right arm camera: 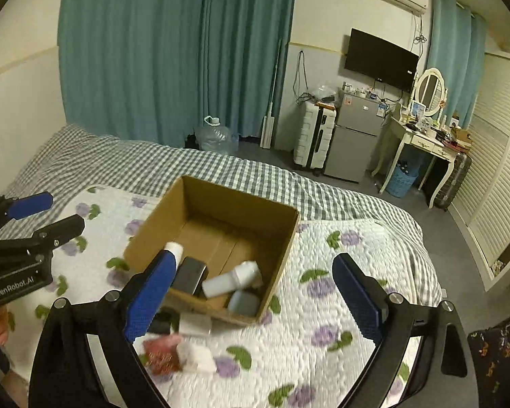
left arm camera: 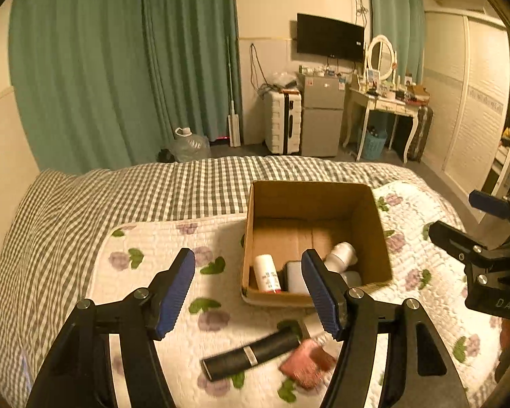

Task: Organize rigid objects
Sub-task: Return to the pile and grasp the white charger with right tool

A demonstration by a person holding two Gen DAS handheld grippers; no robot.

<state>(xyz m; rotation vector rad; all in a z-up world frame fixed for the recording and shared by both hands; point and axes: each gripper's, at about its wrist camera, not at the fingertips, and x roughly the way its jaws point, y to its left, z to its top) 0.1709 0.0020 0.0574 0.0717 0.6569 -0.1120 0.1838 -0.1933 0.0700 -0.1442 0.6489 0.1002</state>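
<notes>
An open cardboard box (left arm camera: 374, 217) (right arm camera: 282, 234) stands on the floral quilt. It holds a white bottle (left arm camera: 267, 273), a dark case (right arm camera: 188, 273), a white tube (right arm camera: 231, 278) and a pale jar (right arm camera: 243, 302). A black tube (left arm camera: 251, 353) and a red packet (left arm camera: 306, 363) (right arm camera: 161, 355) lie on the quilt in front of the box, next to white items (right arm camera: 197, 357). My left gripper (left arm camera: 250, 294) is open and empty above the black tube. My right gripper (right arm camera: 255, 302) is open and empty over the box's near edge.
The bed has a checked sheet (left arm camera: 119, 197). Beyond it stand a water jug (left arm camera: 190, 144), a white suitcase (left arm camera: 284, 122), a small fridge (left arm camera: 323, 119), a dressing table (left arm camera: 387, 102) and a wardrobe (left arm camera: 476, 102). Green curtains (left arm camera: 119, 68) cover the far wall.
</notes>
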